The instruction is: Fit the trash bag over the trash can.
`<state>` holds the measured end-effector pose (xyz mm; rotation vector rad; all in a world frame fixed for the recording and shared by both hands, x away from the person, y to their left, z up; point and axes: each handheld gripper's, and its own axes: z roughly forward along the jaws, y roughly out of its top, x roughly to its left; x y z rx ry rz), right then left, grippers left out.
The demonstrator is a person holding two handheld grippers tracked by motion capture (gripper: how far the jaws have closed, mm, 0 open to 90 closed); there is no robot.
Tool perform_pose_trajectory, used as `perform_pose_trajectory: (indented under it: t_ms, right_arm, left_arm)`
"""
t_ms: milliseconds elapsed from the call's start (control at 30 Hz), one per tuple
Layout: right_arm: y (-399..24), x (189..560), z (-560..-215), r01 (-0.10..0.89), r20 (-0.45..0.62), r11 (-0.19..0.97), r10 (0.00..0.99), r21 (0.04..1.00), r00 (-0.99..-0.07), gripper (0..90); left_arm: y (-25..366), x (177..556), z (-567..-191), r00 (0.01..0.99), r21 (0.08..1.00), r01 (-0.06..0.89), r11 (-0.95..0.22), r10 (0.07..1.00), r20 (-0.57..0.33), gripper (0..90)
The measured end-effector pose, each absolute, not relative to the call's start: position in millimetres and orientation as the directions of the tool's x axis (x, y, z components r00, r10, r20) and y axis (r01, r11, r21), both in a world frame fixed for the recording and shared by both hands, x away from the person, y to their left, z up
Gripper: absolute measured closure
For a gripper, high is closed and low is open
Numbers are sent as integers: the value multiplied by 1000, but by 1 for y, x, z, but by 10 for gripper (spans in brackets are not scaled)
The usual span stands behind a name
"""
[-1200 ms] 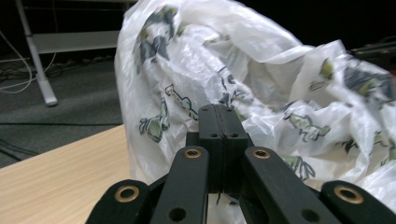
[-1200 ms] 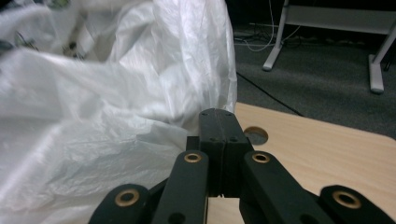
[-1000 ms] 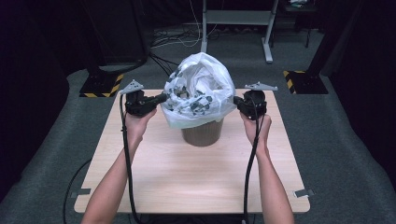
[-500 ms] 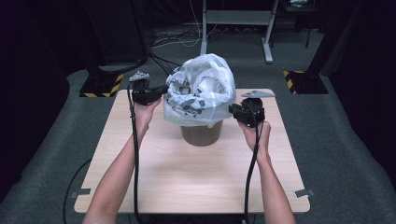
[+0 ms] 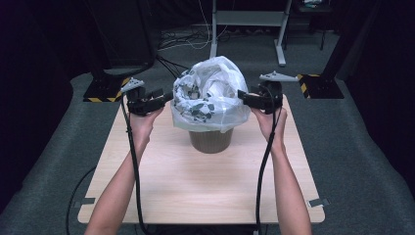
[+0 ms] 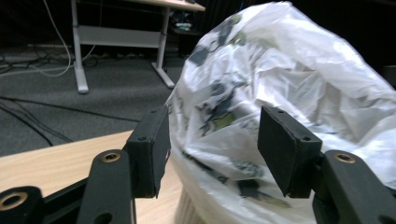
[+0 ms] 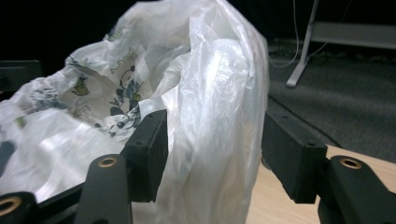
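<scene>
A thin, translucent white plastic bag printed with dark and greenish figures [image 5: 210, 95] is seen puffed up over a small brown ribbed bin [image 5: 211, 140], which stands upright near the middle of the far half of a pale wooden table [image 5: 195, 191]. The bag's lower edge is draped over the bin's rim, so that the rim is hidden, and the bag's open mouth is turned up and toward the left side of the high view.

The left gripper [image 5: 164, 97] is held level at the bag's left side, its tips just beside the plastic. In the left gripper view [image 6: 212, 149] its jaws are seen standing apart, having just been opening, with crumpled bag film bulging between them; the pads are not pressed on the film. One black pad [image 6: 152, 151] is seen close against the plastic, though contact cannot be told.

The right gripper [image 5: 243, 98] is held level at the bag's right side. In the right gripper view [image 7: 215, 156] its jaws are likewise parted, having just been opening, and a tall fold of the bag is seen standing between them, near the left-hand pad [image 7: 149, 154] and clear of the other.

Each gripper is carried by a bare hand, with a black cable [image 5: 134, 166] trailing down along the forearm. Beyond the table, grey carpet [image 5: 352, 161] and a grey metal desk frame [image 5: 247, 19] are visible.
</scene>
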<state>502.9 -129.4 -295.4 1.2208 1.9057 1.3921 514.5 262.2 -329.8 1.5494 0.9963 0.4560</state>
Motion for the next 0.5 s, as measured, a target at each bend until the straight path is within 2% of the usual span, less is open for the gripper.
perform_pose_trajectory:
  t_ms: [33,67,200,367,500]
  right_arm:
    - [-127,509,-295,398,130,86,864,913,-486,409]
    - [-125,514,-296,413,144,84,859,907,-492,453]
    - [-120,519,-303,436,173,60,863,898,-475,675]
    - [-118,506,-302,406,147,52,885,913,-442,826]
    - [-112,493,-298,387,99,91,891,917,-444,861]
  left_arm:
    - [262,514,-329,566,940,339,40,790,-237,428]
    - [261,513,-329,568,940,339,42,787,-240,427]
    - [262,511,-328,575,938,344,46,779,-249,417]
    - [264,510,-328,576,937,347,44,778,-250,411]
    - [263,507,-327,581,938,345,46,774,-251,404]
